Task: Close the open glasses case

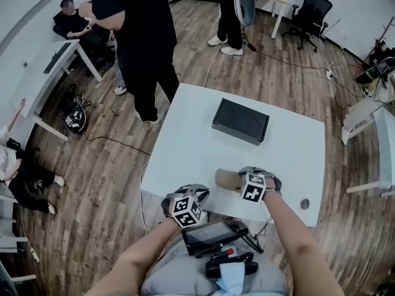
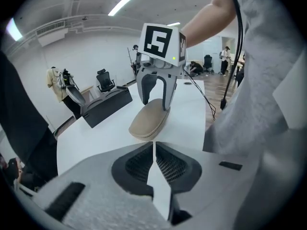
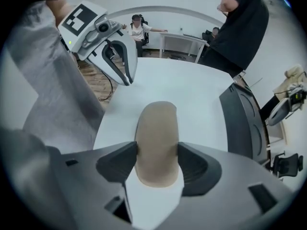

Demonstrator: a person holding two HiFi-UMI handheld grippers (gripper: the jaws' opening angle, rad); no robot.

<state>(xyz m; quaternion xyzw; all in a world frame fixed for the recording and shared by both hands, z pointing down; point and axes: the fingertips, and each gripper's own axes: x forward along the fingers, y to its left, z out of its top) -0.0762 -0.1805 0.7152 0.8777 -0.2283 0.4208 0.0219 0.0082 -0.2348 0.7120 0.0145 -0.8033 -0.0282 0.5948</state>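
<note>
Lid of the glasses case looks fully down; it lies flat on the bench. Right tool is clamped across its near end, a pad on each side. Left tool has jaws together and empty, with the case just ahead. Probably only release remains.

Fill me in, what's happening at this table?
A person works two hand-held grippers at a white table. The right gripper is clamped on the sides of a tan glasses case lying on it; the case looks closed. The left gripper is shut and empty, apart from it. A black box sits farther back.
</note>
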